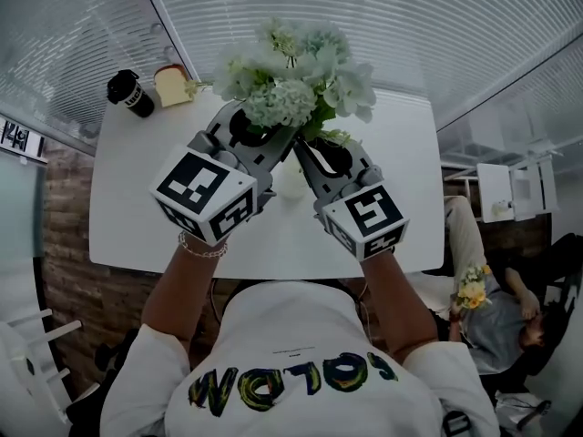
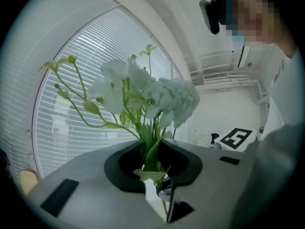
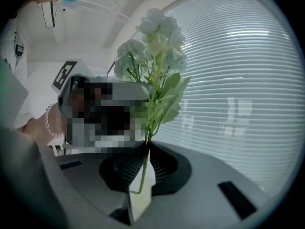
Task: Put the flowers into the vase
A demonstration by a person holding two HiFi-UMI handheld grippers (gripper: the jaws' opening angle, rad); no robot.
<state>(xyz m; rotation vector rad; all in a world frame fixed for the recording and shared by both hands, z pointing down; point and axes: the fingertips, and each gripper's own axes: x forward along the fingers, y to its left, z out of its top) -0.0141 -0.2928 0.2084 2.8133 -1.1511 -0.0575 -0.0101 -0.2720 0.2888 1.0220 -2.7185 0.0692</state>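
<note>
Two firm grips: clamps a white fabric flower bunch on green stems (image 2: 157, 97) upright in the left gripper (image 2: 153, 163) jaws, pinches a second white leafy sprig (image 3: 157, 37) in the right gripper (image 3: 145, 161) jaws, side by side above the white surface (image 1: 137, 198) (vase presumably straight below, indistinct).

Black cup (image 1: 128, 92) and bread slice (image 1: 173, 86) side by side on the white table (image 1: 137, 198), far left corner

Flowers (image 1: 291, 76): matt cloth-like petals, leaves smooth, plastic-looking. Left gripper (image 2: 155, 171) & right gripper (image 3: 143, 171): matt grey plastic shells, right's pads (image 3: 121, 168) black, ribbed, rubbery. Table (image 1: 137, 208) smooth matt white; cup (image 1: 127, 92) at its 11 o'clock corner glossy black; T-shirt (image 1: 291, 335) soft white cloth.
</note>
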